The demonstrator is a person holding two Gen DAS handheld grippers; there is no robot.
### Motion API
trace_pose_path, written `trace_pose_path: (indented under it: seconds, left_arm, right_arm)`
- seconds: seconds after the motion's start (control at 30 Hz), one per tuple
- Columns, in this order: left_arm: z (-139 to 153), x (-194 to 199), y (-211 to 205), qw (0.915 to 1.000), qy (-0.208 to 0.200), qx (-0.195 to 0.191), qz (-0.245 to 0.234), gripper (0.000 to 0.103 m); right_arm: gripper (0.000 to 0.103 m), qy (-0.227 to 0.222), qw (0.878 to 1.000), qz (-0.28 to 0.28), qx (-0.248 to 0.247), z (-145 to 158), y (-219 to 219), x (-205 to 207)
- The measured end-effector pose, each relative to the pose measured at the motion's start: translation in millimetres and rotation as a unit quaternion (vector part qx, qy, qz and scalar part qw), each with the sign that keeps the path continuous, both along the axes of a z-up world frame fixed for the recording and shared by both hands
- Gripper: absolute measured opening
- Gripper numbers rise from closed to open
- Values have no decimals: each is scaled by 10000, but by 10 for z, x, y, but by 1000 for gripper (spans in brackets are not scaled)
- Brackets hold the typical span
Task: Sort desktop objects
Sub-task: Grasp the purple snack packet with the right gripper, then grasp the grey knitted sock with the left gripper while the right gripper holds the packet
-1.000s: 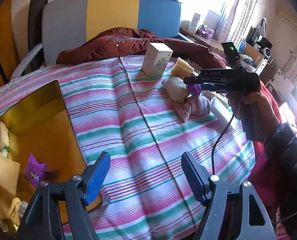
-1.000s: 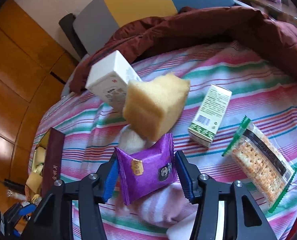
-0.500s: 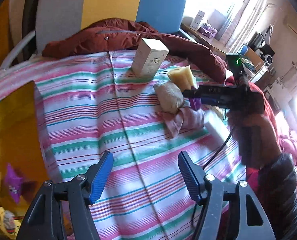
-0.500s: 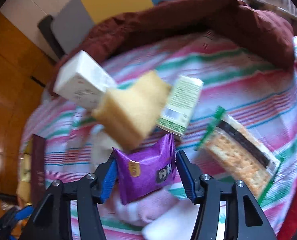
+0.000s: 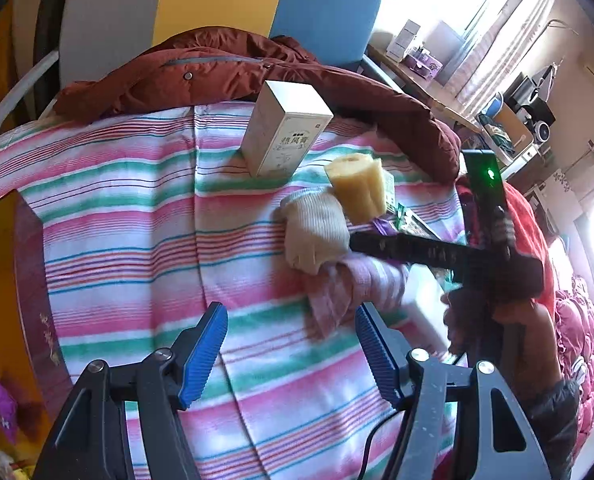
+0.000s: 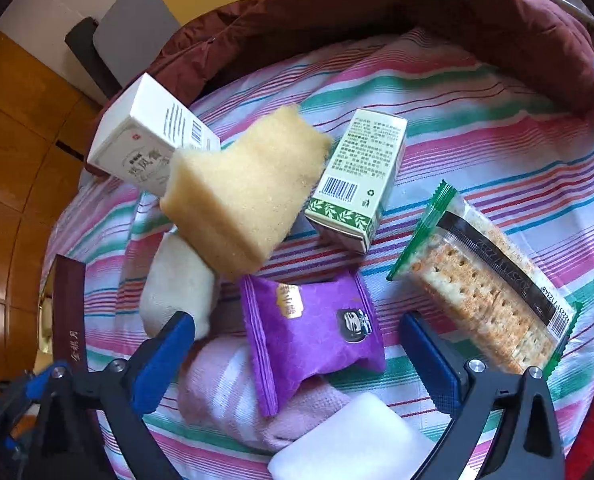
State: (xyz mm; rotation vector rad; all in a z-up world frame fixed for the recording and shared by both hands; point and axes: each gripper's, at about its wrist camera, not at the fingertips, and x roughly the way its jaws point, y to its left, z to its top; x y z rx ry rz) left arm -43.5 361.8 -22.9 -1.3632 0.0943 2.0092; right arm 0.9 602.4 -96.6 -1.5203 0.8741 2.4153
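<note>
A purple snack packet (image 6: 313, 332) lies on a pink sock (image 6: 233, 392), between the spread jaws of my right gripper (image 6: 297, 352), which is open and touches nothing. Around it lie a yellow sponge (image 6: 241, 196), a cream sock (image 6: 177, 284), a green-and-white box (image 6: 361, 176), a white box (image 6: 145, 140), a cracker pack (image 6: 485, 288) and a white block (image 6: 353, 444). My left gripper (image 5: 291, 354) is open and empty over the striped cloth (image 5: 137, 240), short of the pink sock (image 5: 353, 288), cream sock (image 5: 315, 232), sponge (image 5: 357, 186) and white box (image 5: 285, 128).
A gold-lined box with a dark red rim (image 5: 33, 300) stands at the left and holds a purple packet (image 5: 1, 408). A dark red jacket (image 5: 217, 68) lies along the far edge of the cloth. The right hand and its gripper body (image 5: 457, 256) cross the left wrist view.
My right gripper has opened and let go of the purple packet, which now lies on the pink sock. My left gripper has moved right, away from the gold box, toward the pile.
</note>
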Motion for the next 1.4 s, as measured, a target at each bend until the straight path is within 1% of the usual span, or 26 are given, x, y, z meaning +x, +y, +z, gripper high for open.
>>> trace_pose_path:
  seconds: [0.07,0.2,0.3,0.47,0.53,0.6,0.7,0.77,0.83,0.87,0.9,1.0,1.07,1.13,1.23,1.33,1.37,1.4]
  left_arm:
    - [-14,-49,26,10000,-51,21,54,67]
    - [-58,-124,86,9999,-105,-96,57,67]
    - [-88,-172,116,9998,-153,-114,35,67]
    - [-137,-294,131,9995,-169,-189,191,66]
    - [-142,-344,150,9994,-175,-185,247,66]
    - [-152,-387,206,9994,-222,-139,205,66]
    - [-181,-413,330,9996,-178,-187,119,66]
    - [-230,-426,408,9995,-222,-219,69,66]
    - [-282,-443,475,9993,-308,-207,68,66]
    - [-294,-444,500,9992,-329,-203,77,66]
    - [-308,-459,525,9991,-357,-189,134,66]
    - [-327,-494,585,9988,-440,-96,180,66]
    - [-352,-520,648,9988,-427,-141,173,66]
    - [-400,-544,721,9984,-521,-163,141,66]
    - [-430,-544,829,9987,-427,-282,8,66]
    - [-500,-540,943,9982,-319,-490,-132,66]
    - [-543,-549,970,9978,-325,-556,-145,68]
    - [-585,-560,992,9976,-375,-559,-189,68]
  right_arm:
    - [103,14,10000,27,4,0,-8,0]
    - [103,20,9994,242,227,-22,-89,18]
    - [103,-44,9988,353,333,-17,-130,6]
    - [102,-53,9992,282,275,20,-110,43]
    - [98,-24,9997,147,215,32,-87,59]
    - [89,-36,9996,76,287,9,-21,50]
    - [79,-97,9990,75,440,18,-15,45]
    - [74,-128,9986,64,518,34,-14,59]
    - [65,-148,9980,45,606,40,3,78]
    - [54,-165,9975,25,684,50,7,80]
    - [50,-193,9970,14,753,35,-10,72]
    - [51,-217,9966,36,799,36,-14,62]
    - [53,-223,9967,48,783,39,6,68]
    - [55,-232,9964,81,811,40,5,58]
    - [56,-281,9950,190,939,42,-19,34]
    - [58,-276,9949,237,939,47,-7,34]
    - [59,-272,9947,250,961,54,-3,36]
    - [59,-270,9946,259,973,56,-1,38]
